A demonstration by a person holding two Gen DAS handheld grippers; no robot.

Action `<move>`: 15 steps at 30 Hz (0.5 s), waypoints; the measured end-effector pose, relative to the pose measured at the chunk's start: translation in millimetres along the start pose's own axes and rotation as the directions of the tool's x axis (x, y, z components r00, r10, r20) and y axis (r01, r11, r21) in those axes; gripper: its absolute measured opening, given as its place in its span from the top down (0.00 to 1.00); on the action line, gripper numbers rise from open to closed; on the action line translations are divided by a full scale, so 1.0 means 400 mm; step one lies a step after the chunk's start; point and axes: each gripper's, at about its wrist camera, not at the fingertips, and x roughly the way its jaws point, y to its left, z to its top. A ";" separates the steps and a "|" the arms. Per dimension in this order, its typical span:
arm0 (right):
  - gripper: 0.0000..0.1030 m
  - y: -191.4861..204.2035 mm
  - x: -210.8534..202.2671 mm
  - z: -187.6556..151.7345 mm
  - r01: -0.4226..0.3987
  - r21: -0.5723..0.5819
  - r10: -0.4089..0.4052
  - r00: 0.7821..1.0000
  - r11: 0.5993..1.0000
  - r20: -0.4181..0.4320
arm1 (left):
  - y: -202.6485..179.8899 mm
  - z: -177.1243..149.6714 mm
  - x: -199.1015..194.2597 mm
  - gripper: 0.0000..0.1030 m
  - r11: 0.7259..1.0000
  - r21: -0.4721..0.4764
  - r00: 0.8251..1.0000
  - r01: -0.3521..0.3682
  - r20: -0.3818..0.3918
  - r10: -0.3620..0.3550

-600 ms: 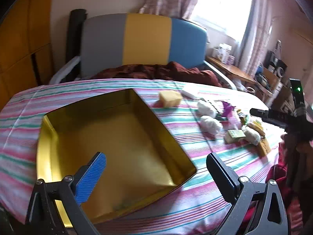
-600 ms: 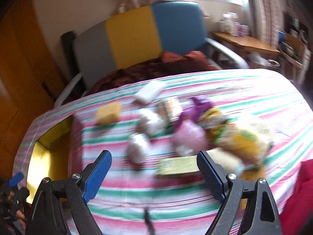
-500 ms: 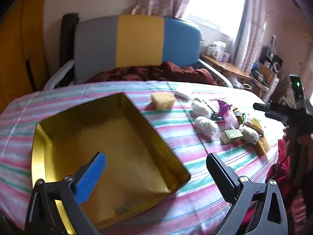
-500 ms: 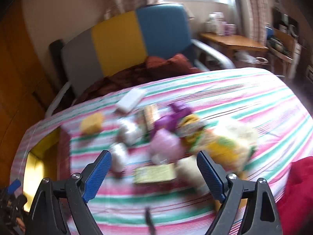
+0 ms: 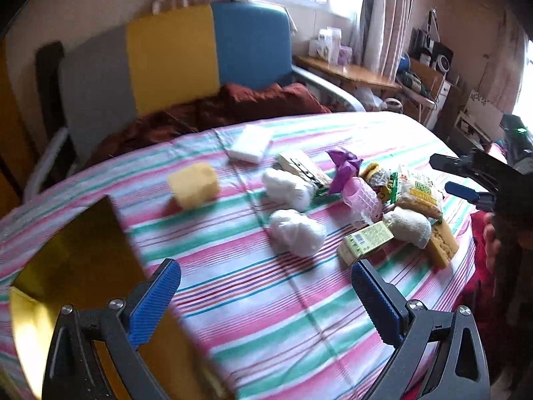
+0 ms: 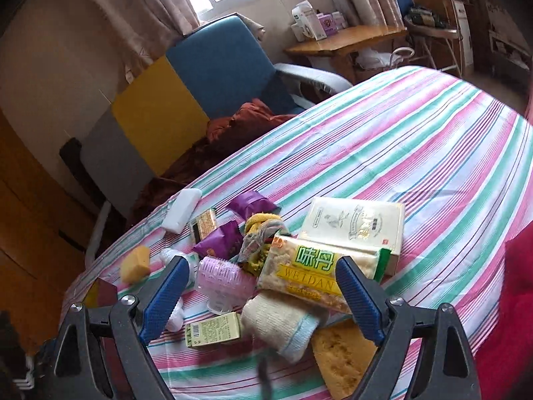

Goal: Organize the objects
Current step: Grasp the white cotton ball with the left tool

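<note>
A gold tin box [image 5: 76,266] lies open on the striped cloth at the lower left of the left wrist view. My left gripper [image 5: 266,286] hangs open and empty above the cloth beside it. Right of it lie a yellow sponge [image 5: 193,185], two white wads [image 5: 296,231], a green carton [image 5: 364,241] and a rolled sock [image 5: 408,226]. My right gripper [image 6: 261,288] stands open above the pile, over a pink brush [image 6: 223,278], a noodle packet [image 6: 313,273] and the sock [image 6: 283,323]. Nothing is held.
A large pale box [image 6: 356,223], purple packets [image 6: 221,241], a white block [image 6: 181,210] and a brown sponge [image 6: 343,356] share the pile. A grey, yellow and blue chair [image 5: 173,56] with a brown blanket stands behind the table. A red garment [image 6: 513,316] lies at the right edge.
The left gripper has swung right, away from over the gold tin toward the pile. The right gripper has moved in closer over the pile. Both stay open.
</note>
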 end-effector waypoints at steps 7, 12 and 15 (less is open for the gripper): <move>0.11 0.027 0.001 -0.004 -0.083 -0.053 0.082 0.996 0.995 -0.022 | -0.019 0.058 0.146 0.00 0.998 -0.066 0.997 0.006 -0.077 -0.011; 0.11 0.062 0.015 -0.014 -0.101 -0.119 0.095 0.994 0.988 -0.060 | -0.026 0.096 0.234 0.02 0.997 -0.082 0.993 -0.005 -0.122 -0.005; 0.11 0.076 0.024 -0.019 -0.108 -0.141 0.097 0.992 0.984 -0.081 | -0.029 0.105 0.284 0.08 0.995 -0.094 0.989 -0.011 -0.146 -0.003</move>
